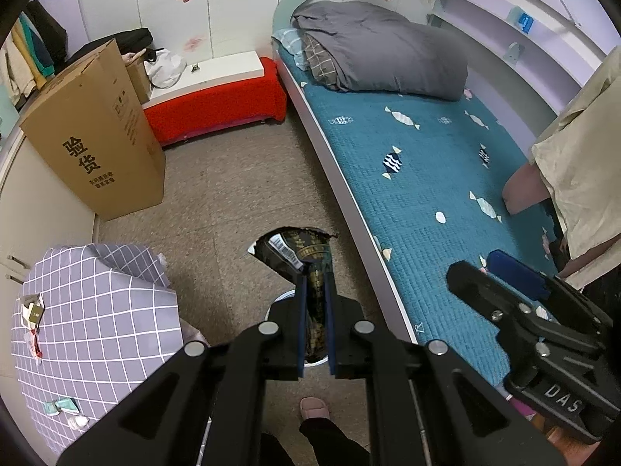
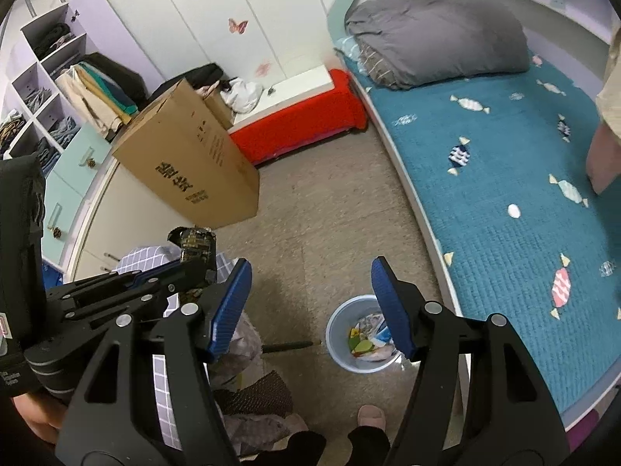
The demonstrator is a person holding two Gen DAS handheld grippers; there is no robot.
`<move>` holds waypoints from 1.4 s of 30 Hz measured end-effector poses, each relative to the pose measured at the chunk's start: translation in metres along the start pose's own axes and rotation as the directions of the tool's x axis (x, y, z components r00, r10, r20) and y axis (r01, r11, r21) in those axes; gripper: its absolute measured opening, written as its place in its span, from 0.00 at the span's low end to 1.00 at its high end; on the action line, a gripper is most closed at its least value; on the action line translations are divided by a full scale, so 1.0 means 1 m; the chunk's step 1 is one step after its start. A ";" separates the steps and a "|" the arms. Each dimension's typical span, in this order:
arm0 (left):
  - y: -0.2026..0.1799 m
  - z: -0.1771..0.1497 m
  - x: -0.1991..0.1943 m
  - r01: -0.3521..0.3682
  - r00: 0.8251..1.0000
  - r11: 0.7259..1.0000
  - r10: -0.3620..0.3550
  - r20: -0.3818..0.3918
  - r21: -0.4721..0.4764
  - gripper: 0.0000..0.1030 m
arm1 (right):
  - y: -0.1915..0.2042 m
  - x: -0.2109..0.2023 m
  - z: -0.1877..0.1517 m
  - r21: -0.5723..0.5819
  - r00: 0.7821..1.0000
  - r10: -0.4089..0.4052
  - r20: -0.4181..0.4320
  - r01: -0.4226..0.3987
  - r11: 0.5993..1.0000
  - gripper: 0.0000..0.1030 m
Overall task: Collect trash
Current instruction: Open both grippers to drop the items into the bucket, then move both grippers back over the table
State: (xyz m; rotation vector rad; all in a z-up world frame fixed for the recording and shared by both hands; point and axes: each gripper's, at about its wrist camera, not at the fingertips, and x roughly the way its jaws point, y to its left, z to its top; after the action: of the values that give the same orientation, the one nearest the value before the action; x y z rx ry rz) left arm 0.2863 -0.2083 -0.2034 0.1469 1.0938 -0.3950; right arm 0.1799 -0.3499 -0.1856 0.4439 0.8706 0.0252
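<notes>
Left gripper (image 1: 315,291): jaws nearly closed, clamped on a black and gold wrapper (image 1: 300,250). The wrapper stands up between the blue pads and fans out above the fingertips, a barcode label visible on its upper left. In the right wrist view the same wrapper (image 2: 194,246) shows at left, held at the tip of the left gripper (image 2: 202,268), above a grid-patterned cloth.

Right gripper (image 2: 310,299): jaws parted wide, nothing between the pads. It hangs over the floor with the pale blue bin (image 2: 337,334) below and just left of its right finger. The bin holds mixed coloured scraps. In the left wrist view the right gripper (image 1: 485,268) appears at right, over the near edge of the bed.

The wrapper is well left of the right gripper and apart from the bin.

Surface: speckled grey-brown floor (image 2: 310,213). A slippered foot (image 2: 370,419) stands near the bin.

Room: a bed with teal quilted cover (image 1: 407,194) runs along the right, a grey duvet (image 1: 380,50) folded at its far end. A red bench (image 1: 217,108) sits at the far wall. A tall cardboard box (image 1: 97,136) stands at left. The grey grid-patterned cloth (image 1: 101,322) covers a surface at near left.
</notes>
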 end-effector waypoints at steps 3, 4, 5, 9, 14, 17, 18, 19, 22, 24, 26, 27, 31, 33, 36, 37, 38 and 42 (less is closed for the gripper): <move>-0.002 0.001 -0.001 0.005 1.000 1.000 -0.005 0.006 0.008 0.09 | -0.001 -0.006 0.000 0.008 1.000 -0.012 0.015 0.011 1.000 0.62; -0.002 0.001 -0.002 -0.001 1.000 1.000 0.001 0.012 0.008 0.11 | -0.003 -0.007 0.001 0.010 1.000 -0.015 0.020 0.015 1.000 0.62; -0.002 0.001 -0.003 -0.006 1.000 1.000 0.006 0.020 0.005 0.12 | -0.003 -0.009 0.001 0.013 0.999 -0.020 0.028 0.020 1.000 0.62; -0.004 0.000 -0.008 -0.011 0.999 1.000 0.010 0.043 0.011 0.59 | -0.005 -0.015 0.000 0.028 0.998 -0.045 0.050 0.044 0.999 0.62; 0.001 -0.003 -0.014 -0.020 0.998 1.000 0.020 0.057 -0.005 0.64 | -0.002 -0.016 -0.003 0.034 0.998 -0.046 0.048 0.045 0.998 0.62; 0.005 -0.007 -0.019 -0.018 0.998 1.000 0.019 0.059 -0.014 0.65 | 0.002 -0.016 -0.005 0.026 0.998 -0.042 0.044 0.041 0.999 0.62; 0.006 -0.008 -0.020 -0.018 0.998 1.000 0.019 0.060 -0.014 0.65 | 0.004 -0.016 -0.006 0.024 0.998 -0.040 0.042 0.039 0.999 0.62; 0.008 -0.010 -0.022 -0.020 0.998 1.000 0.021 0.062 -0.015 0.65 | 0.006 -0.016 -0.008 0.020 0.998 -0.038 0.041 0.037 0.999 0.62; 0.013 -0.014 -0.028 -0.025 0.997 0.999 0.027 0.070 -0.026 0.65 | 0.011 -0.015 -0.011 0.005 0.999 -0.029 0.035 0.029 1.000 0.62; 0.016 -0.016 -0.031 -0.023 0.997 0.999 0.025 0.073 -0.033 0.65 | 0.017 -0.015 -0.013 -0.004 0.999 -0.022 0.033 0.022 1.000 0.62; 0.021 -0.020 -0.036 -0.029 0.996 0.999 0.032 0.077 -0.042 0.65 | 0.022 -0.015 -0.016 -0.014 0.999 -0.015 0.029 0.016 1.000 0.62; 0.022 -0.021 -0.038 -0.032 0.996 0.998 0.036 0.080 -0.046 0.65 | 0.024 -0.016 -0.017 -0.018 1.000 -0.011 0.028 0.012 1.000 0.62; 0.033 -0.029 -0.048 -0.043 0.995 0.996 0.049 0.090 -0.073 0.65 | 0.035 -0.016 -0.021 -0.042 1.000 0.008 0.022 -0.007 0.999 0.62; 0.042 -0.034 -0.053 -0.050 0.994 0.994 0.059 0.093 -0.094 0.65 | 0.042 -0.015 -0.024 -0.058 1.000 0.019 0.016 -0.018 0.998 0.62; 0.057 -0.044 -0.060 -0.064 0.993 0.989 0.077 0.095 -0.131 0.65 | 0.055 -0.011 -0.027 -0.083 0.999 0.039 0.002 -0.038 0.996 0.63; 0.062 -0.047 -0.062 -0.070 0.992 0.987 0.085 0.096 -0.145 0.65 | 0.060 -0.009 -0.028 -0.092 0.999 0.046 -0.005 -0.046 0.995 0.62; 0.066 -0.050 -0.064 -0.074 0.991 0.985 0.089 0.096 -0.156 0.65 | 0.067 -0.006 -0.029 -0.106 0.998 0.055 -0.014 -0.056 0.993 0.62; 0.094 -0.067 -0.072 -0.092 0.989 0.970 0.115 0.091 -0.225 0.65 | 0.096 0.004 -0.036 -0.161 0.995 0.087 -0.050 -0.094 0.983 0.63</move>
State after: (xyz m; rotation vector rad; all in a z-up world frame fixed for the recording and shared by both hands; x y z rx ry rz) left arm 0.2382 -0.0838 -0.1779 -0.0132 1.0151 -0.1831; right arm 0.1714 -0.2484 -0.1712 0.3303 0.8826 0.1887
